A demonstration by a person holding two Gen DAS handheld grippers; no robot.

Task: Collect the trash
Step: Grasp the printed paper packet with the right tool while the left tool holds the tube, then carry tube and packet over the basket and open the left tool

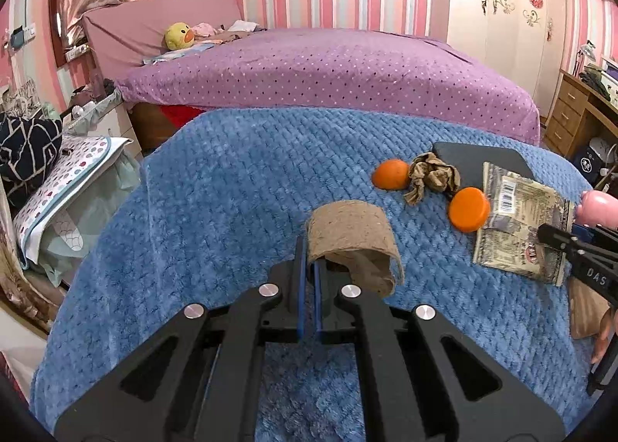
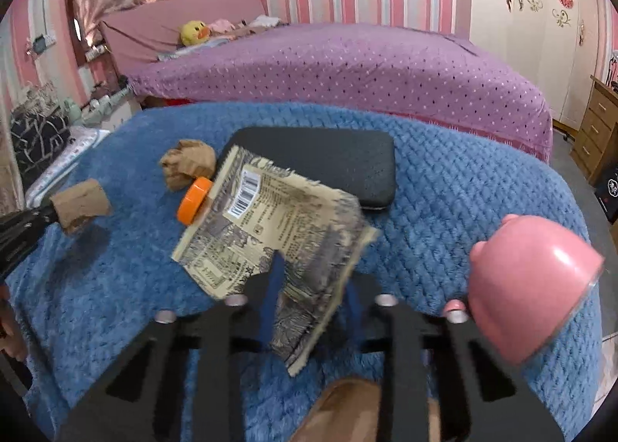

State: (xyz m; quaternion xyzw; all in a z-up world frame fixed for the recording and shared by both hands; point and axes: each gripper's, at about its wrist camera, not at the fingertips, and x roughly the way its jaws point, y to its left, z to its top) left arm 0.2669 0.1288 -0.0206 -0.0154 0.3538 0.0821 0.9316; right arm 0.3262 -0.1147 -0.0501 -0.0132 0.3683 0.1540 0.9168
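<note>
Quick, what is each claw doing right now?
Left claw: closed on the cardboard tube.
Right claw: holding the printed wrapper, lifted off the blue blanket.

Blue knit blanket (image 2: 463,187) under everything. Black pad (image 2: 328,156) lying on it. Pink pig-shaped bowl (image 2: 529,283) at right. Purple dotted bed (image 1: 328,67) behind, yellow duck plush (image 1: 178,36) near headboard.
</note>
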